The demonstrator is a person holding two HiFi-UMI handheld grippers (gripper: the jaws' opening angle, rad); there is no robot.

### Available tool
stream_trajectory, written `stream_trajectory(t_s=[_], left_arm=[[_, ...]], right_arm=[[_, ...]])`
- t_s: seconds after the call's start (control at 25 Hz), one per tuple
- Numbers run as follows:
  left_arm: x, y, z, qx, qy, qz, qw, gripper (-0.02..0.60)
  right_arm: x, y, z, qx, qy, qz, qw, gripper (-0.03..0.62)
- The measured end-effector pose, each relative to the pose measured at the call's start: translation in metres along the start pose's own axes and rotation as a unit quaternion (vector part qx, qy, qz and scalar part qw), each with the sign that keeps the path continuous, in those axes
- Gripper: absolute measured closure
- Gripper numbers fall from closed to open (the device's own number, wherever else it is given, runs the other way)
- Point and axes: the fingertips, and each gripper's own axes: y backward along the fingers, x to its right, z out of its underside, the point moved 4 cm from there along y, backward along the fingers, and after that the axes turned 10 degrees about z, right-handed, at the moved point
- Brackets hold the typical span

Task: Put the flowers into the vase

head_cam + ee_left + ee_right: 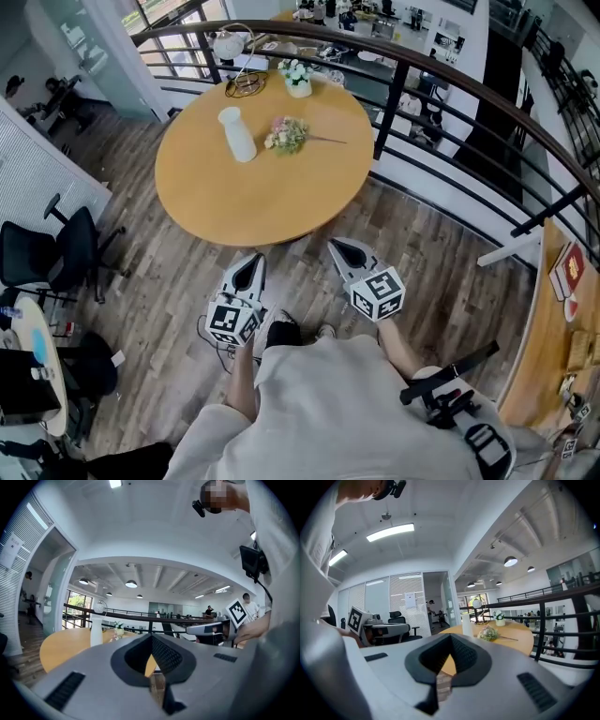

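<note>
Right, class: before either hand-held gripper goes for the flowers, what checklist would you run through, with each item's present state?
1. Vase upright on the table: ok.
2. Flowers lying beside the vase, apart from it: ok.
3. Left hand-held gripper empty: ok.
4. Right hand-held gripper empty: ok.
5. Jaws open for a grasp: not ok, both shut.
6. Vase mouth unobstructed: cannot tell.

Round wooden counter on a plank floor. At the counter's far edge, a small white pot of white blooms, with a wire-framed ornament near it. A curved dark railing arcs behind the counter. Black office chair off to the left, well apart.
</note>
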Motion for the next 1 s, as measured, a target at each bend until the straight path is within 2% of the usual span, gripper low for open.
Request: stream_trajectory(t_s=[0.36,0.64,0.84,1.0], left_arm=[[-0.051,-0.039,0.012,0.003,0.022,0.014,0.9997,0.575],[-0.133,-0.097,0.001,0.011,0.027,0.043,0.9987,0.575],[-0.194,-0.107,-0.018,0.018,0.019,0.049,0.9985,0.575],[-0.224,-0.112,-0.026,0.019,0.02,0.055,0.9981,0.575]], right_arm=[[0.019,-0.046,0.0,-0.015,0.004,0.023,1.0,0.585],[0.041,-0.131,-0.025,-0.018,0.013,0.048,0.999,0.585],[0.033,-0.193,-0.053,-0.006,0.024,0.052,0.998,0.585],[0.032,-0.221,-0.066,0.001,0.023,0.062,0.998,0.585]])
